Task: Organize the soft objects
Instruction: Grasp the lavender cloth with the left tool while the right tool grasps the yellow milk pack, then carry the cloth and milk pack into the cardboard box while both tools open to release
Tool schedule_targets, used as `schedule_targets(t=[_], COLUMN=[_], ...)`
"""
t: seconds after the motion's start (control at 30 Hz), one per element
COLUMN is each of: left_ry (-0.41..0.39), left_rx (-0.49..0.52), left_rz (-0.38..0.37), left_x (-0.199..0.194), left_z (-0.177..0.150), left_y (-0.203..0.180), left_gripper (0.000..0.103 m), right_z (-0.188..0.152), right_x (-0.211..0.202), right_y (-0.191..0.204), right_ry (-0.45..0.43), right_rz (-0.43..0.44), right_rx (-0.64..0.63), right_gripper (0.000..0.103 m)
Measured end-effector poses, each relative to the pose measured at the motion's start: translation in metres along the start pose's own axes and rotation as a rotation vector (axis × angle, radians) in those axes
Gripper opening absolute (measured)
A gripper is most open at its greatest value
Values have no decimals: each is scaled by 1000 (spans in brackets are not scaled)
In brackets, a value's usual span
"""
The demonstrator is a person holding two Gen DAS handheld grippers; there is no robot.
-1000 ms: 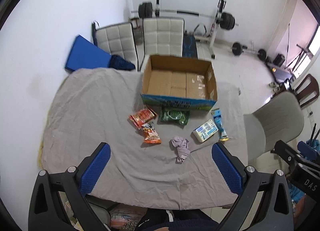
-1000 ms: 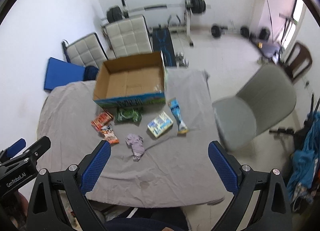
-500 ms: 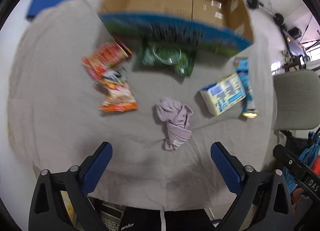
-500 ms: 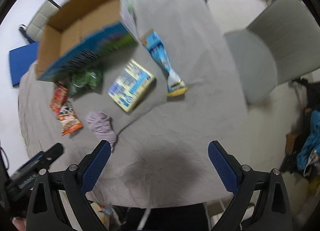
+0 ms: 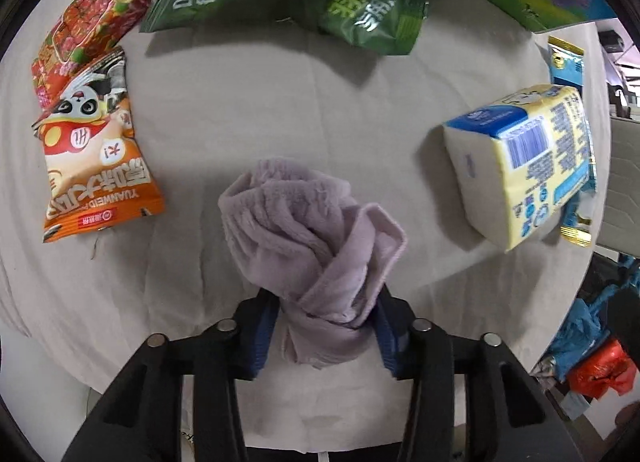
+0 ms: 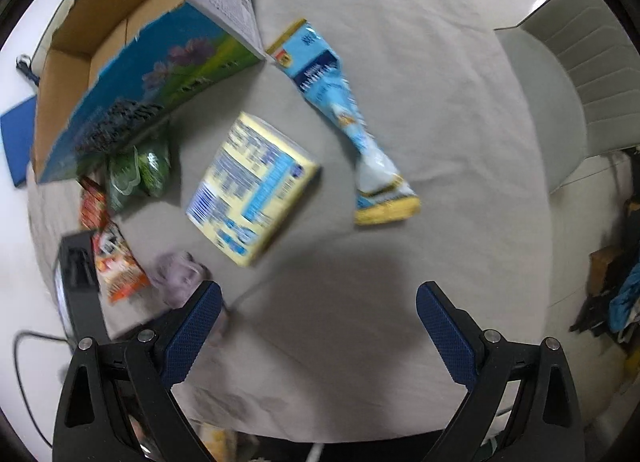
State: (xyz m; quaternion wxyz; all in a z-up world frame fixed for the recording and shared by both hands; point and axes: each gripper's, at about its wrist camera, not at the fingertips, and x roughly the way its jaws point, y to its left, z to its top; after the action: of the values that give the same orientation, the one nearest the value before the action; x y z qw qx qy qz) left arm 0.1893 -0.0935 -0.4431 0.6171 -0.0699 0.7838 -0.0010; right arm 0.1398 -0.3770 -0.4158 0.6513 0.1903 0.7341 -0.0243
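Pinching the purple cloth (image 5: 316,258) now, the left hand-held gripper (image 5: 326,336) has dropped from high above the worktop (image 5: 248,110) and closed its blue pads on the bundle's lower end, between the orange snack bag (image 5: 94,166) and tissue pack (image 5: 528,166). Rightward, the right hand-held gripper (image 6: 318,328) has also come lower, jaws spread, empty.

Grey-clothed table (image 6: 420,110) — cardboard box (image 6: 132,62), snack packets (image 5: 96,150), tissue pack (image 6: 252,186), lilac cloth (image 5: 312,246) on it.
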Motion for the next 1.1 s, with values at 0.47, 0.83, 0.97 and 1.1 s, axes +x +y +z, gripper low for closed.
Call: schedule_targets(t=[0.47, 0.83, 0.97, 1.1], left_ry=[-54, -41, -57, -73], left_rx=[146, 218, 232, 241], left_rz=[61, 31, 50, 64], left_x=[-29, -18, -1, -3], left_z=[33, 57, 59, 59], left_y=[-2, 4, -8, -18], left_gripper=[38, 38, 38, 36], right_z=[53, 21, 19, 12], right_x=[74, 69, 80, 80], right_y=[41, 84, 86, 89], right_ry=[130, 199, 148, 115], right_rz=[97, -271, -288, -265], right_rx=[283, -149, -101, -61], right_gripper=[73, 70, 68, 66])
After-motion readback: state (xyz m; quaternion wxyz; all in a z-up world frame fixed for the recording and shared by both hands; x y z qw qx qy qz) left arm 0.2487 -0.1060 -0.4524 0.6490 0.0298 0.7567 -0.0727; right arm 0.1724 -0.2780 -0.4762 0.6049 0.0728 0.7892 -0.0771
